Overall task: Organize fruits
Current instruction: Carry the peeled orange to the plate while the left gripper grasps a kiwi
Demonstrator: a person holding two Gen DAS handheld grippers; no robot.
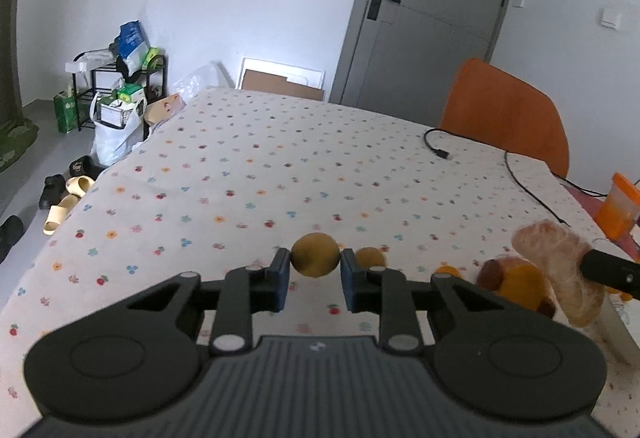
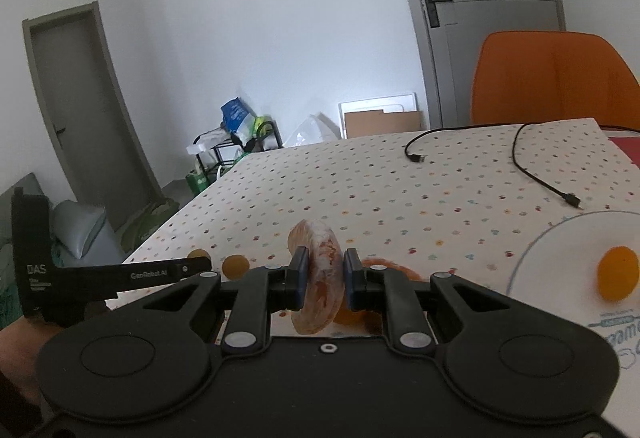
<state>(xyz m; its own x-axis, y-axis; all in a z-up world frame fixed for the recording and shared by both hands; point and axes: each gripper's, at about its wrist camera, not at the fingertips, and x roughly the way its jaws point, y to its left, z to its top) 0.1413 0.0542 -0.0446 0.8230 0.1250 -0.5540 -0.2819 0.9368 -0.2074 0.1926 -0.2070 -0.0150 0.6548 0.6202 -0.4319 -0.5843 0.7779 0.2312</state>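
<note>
Two grips holding: left gripper (image 1: 315, 270) pinching round fruit (image 1: 315, 255) at lower centre; right gripper (image 2: 326, 274) squeezing netted peel piece (image 2: 319, 274) at lower centre, left of plate (image 2: 560, 234). Risking fruit rolling out, piece slipping and dropping short.

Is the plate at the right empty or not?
Not empty: one small orange fruit lies on the plate.

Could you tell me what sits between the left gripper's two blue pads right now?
A small round yellow-brown fruit, gripped by the left gripper, in the left wrist view.
</note>
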